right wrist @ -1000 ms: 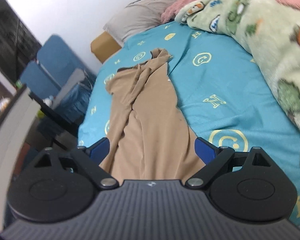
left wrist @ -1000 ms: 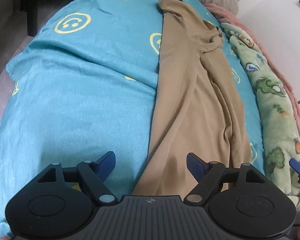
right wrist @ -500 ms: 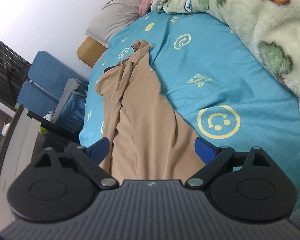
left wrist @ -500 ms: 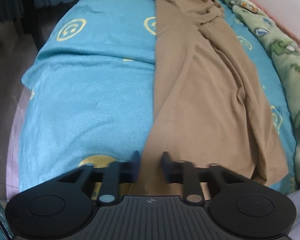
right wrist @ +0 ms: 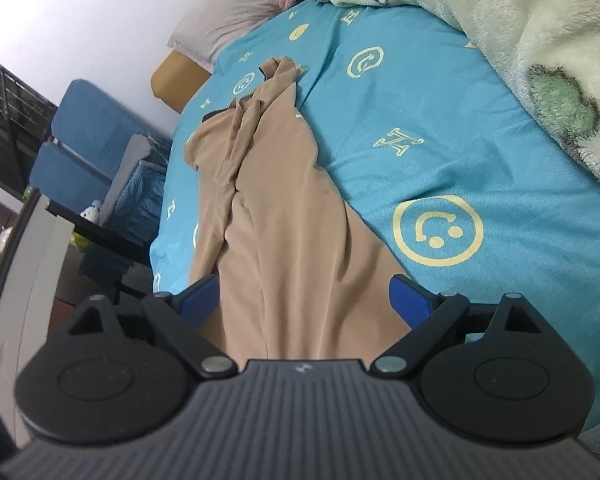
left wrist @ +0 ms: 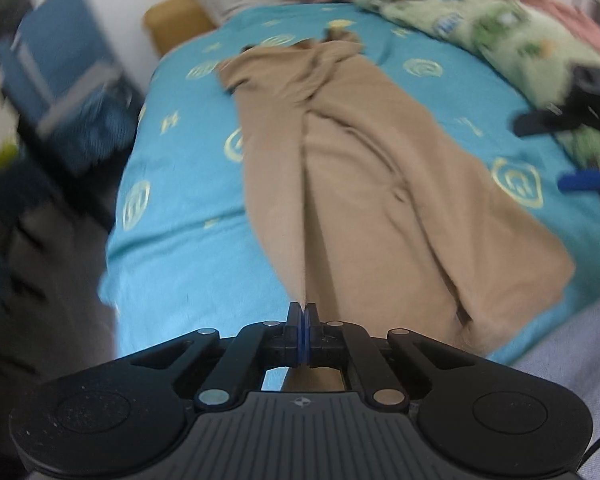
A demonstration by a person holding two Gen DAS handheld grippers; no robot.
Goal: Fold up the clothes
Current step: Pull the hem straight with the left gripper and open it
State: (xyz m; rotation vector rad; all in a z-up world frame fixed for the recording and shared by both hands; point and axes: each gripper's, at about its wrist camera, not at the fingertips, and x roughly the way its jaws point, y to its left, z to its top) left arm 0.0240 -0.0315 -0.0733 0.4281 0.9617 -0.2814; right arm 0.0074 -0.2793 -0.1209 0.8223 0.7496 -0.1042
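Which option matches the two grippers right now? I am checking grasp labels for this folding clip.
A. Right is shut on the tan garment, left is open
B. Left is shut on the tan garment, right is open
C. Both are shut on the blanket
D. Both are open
B: the left gripper has its blue pads pinched together on the tan garment, while the right gripper stands spread wide above it.

Bed (right wrist: 440,152), tan garment (right wrist: 292,216), fleece blanket (right wrist: 540,40)

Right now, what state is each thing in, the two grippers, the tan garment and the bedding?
Left gripper: shut, pinching the near hem of the garment.
Right gripper: open, fingers either side of the garment, holding nothing.
Tan garment: laid out lengthwise, wrinkled, bunched at the far end.
Blue sheet: spread over the bed.
Green fleece blanket: heaped along the bed's edge.
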